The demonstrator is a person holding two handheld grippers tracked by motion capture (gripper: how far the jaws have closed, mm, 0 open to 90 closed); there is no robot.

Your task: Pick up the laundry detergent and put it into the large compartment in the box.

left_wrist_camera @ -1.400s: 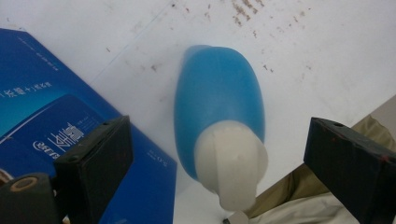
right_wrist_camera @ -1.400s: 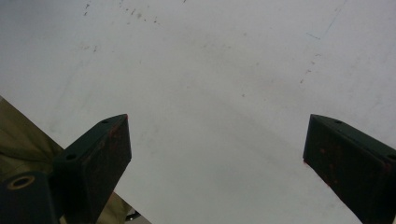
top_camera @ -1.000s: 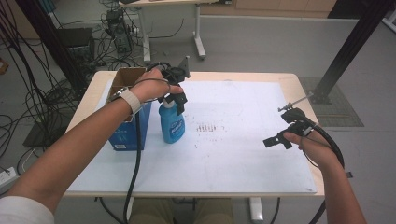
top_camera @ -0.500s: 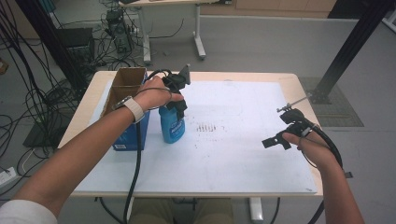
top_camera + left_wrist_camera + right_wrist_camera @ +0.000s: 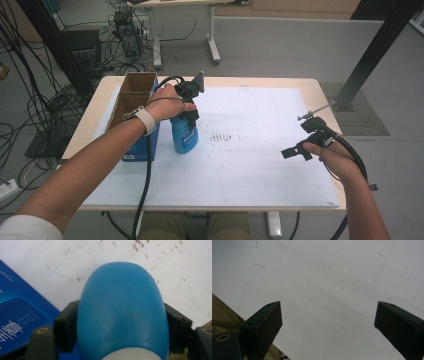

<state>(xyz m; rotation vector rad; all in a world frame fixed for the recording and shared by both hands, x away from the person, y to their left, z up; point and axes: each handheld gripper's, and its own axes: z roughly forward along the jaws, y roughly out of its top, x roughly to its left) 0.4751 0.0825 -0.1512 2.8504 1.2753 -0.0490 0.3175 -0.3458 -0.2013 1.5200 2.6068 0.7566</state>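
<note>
done: my left tool (image 5: 120, 322) has just been closing and now clamps the blue bottle (image 5: 122, 307) | left: probably lift into box (image 5: 131, 100) | my right tool (image 5: 327, 322) idle, jaws apart above the surface (image 5: 260, 165)

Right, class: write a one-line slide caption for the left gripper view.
Left gripper, jaws just closed, clamps the blue bottle beside a blue box on the white table sheet.
</note>
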